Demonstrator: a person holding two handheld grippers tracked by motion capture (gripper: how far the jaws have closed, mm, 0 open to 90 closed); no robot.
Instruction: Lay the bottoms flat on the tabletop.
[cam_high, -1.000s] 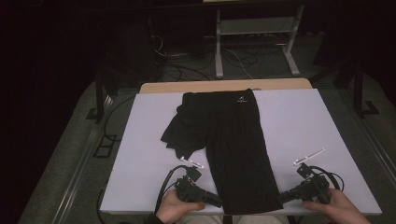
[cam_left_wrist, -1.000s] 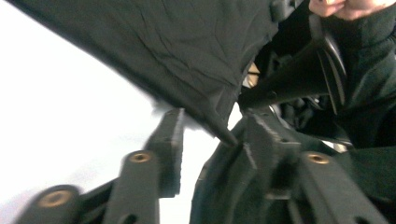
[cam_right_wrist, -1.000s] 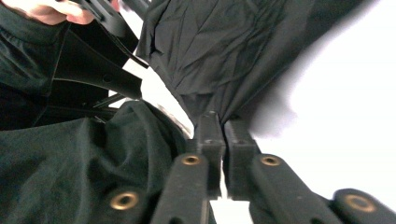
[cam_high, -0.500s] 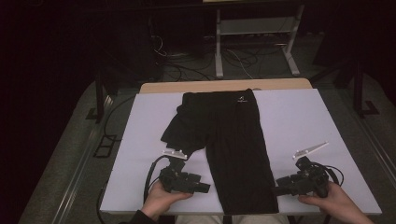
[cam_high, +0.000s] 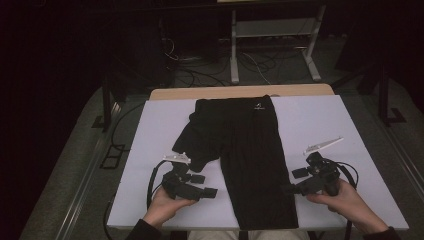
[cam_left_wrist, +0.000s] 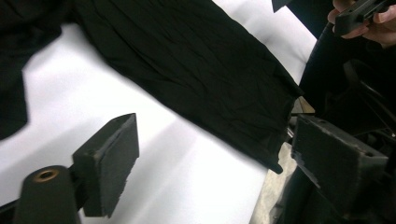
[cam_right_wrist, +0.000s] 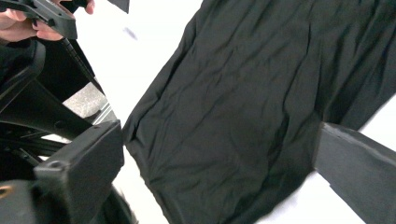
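A pair of black trousers (cam_high: 250, 150) lies on the white table cover (cam_high: 330, 130), waistband at the far end. One leg runs straight to the near edge; the other is folded up at the left (cam_high: 197, 140). My left gripper (cam_high: 204, 185) is left of the straight leg, jaws wide and off the cloth. My right gripper (cam_high: 295, 181) is at that leg's right edge, also open. Both pairs of jaws have just been opening, with nothing gripped. The left gripper (cam_left_wrist: 215, 140) looks over the leg's hem (cam_left_wrist: 275, 154). The right gripper (cam_right_wrist: 219, 144) hovers above the trouser cloth (cam_right_wrist: 243, 107).
The table's near edge is just under both hands. A wooden tabletop strip (cam_high: 240, 93) shows beyond the white cover. Behind it, a metal stand (cam_high: 272, 35) and cables lie on the dark floor. White cover is bare on both sides of the trousers.
Both grippers were at the hem of the straight leg. They have opened, lifted and drawn apart, left one leftward, right one rightward. The leg now lies flat.
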